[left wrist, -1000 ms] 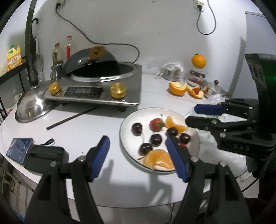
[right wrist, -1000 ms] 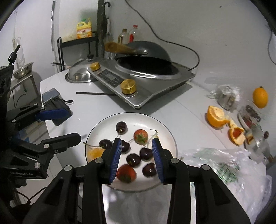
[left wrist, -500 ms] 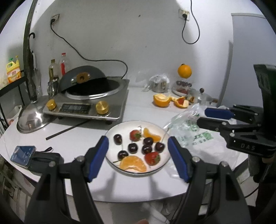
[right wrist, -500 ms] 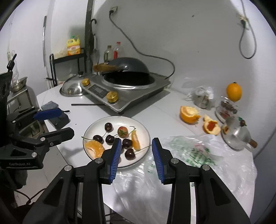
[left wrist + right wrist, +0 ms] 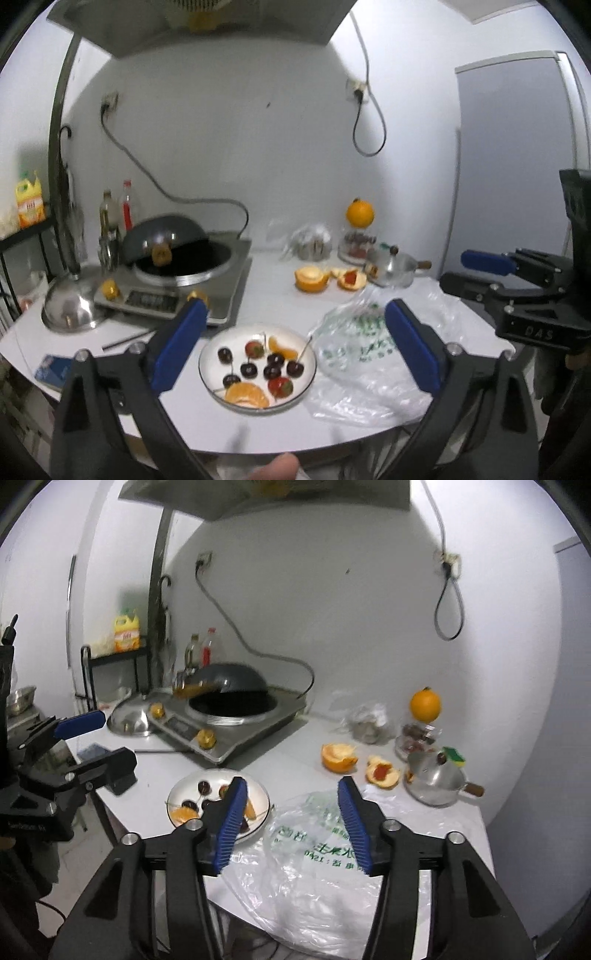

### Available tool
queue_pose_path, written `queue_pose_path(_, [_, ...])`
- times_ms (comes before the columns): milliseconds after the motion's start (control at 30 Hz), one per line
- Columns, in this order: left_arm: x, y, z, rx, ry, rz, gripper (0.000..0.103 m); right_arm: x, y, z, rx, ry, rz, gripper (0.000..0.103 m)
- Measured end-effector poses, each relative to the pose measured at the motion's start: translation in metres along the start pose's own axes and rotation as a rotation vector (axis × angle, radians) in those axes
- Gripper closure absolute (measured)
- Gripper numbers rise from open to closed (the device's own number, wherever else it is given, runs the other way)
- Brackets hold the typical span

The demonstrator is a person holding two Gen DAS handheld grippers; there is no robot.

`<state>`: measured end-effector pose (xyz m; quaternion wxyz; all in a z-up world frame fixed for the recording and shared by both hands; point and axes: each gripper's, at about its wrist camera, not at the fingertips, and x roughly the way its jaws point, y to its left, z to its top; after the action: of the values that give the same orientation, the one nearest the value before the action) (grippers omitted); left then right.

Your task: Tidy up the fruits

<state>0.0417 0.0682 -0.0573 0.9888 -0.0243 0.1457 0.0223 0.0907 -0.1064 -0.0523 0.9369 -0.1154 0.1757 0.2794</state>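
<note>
Both claws hang released and empty above the near edge of the surface (image 5: 177, 417), likely held high to take in the whole layout. The left claw (image 5: 295, 347) frames the plate (image 5: 312, 373), which holds cherries (image 5: 248, 369), strawberries (image 5: 280, 386) and orange segments (image 5: 246, 396). The right claw (image 5: 290, 825) spreads over the plastic bag (image 5: 306, 890), at 3 o'clock of the plate. A whole orange (image 5: 425, 705) and peeled halves (image 5: 338, 757) sit at 1 o'clock, seemingly left unsorted.

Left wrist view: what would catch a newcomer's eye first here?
The round white plate of dark cherries, strawberries and orange segments sits near the table's front edge, framed by the open left claw. Beside it lies a crumpled clear plastic bag; behind stands a whole orange.
</note>
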Motion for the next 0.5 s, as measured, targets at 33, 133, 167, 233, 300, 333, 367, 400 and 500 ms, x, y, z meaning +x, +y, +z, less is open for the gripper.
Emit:
queue_pose_path(33, [-0.006,-0.003,0.005,-0.001,-0.016,-0.006,0.004,-0.007,0.000,0.002,0.002,-0.014,-0.008,0.044])
queue_pose_path(133, [-0.020,-0.010,0.021,-0.018,-0.038,-0.002,0.004,-0.026,-0.001,0.012,0.008,-0.055,-0.030,0.040])
queue_pose_path(167, [-0.023,-0.010,0.024,-0.024,-0.040,0.008,0.004,-0.034,-0.002,0.015,0.013,-0.074,-0.040,0.038])
queue_pose_path(233, [-0.032,-0.013,0.033,-0.027,-0.057,0.049,0.004,-0.047,-0.004,0.021,0.027,-0.111,-0.051,0.033])
queue_pose_path(300, [-0.045,-0.016,0.042,-0.020,-0.088,0.067,0.004,-0.059,-0.007,0.026,0.040,-0.144,-0.058,0.032])
queue_pose_path(333, [-0.051,-0.018,0.047,-0.016,-0.104,0.062,0.004,-0.065,-0.009,0.029,0.046,-0.161,-0.064,0.030])
queue_pose_path(367, [-0.057,-0.020,0.052,-0.010,-0.118,0.061,0.004,-0.072,-0.010,0.032,0.049,-0.176,-0.069,0.029])
queue_pose_path(400, [-0.062,-0.021,0.056,-0.004,-0.134,0.065,0.004,-0.076,-0.011,0.035,0.051,-0.187,-0.073,0.026])
queue_pose_path(500, [-0.078,-0.027,0.069,0.013,-0.189,0.078,0.004,-0.092,-0.012,0.045,0.040,-0.225,-0.099,0.025])
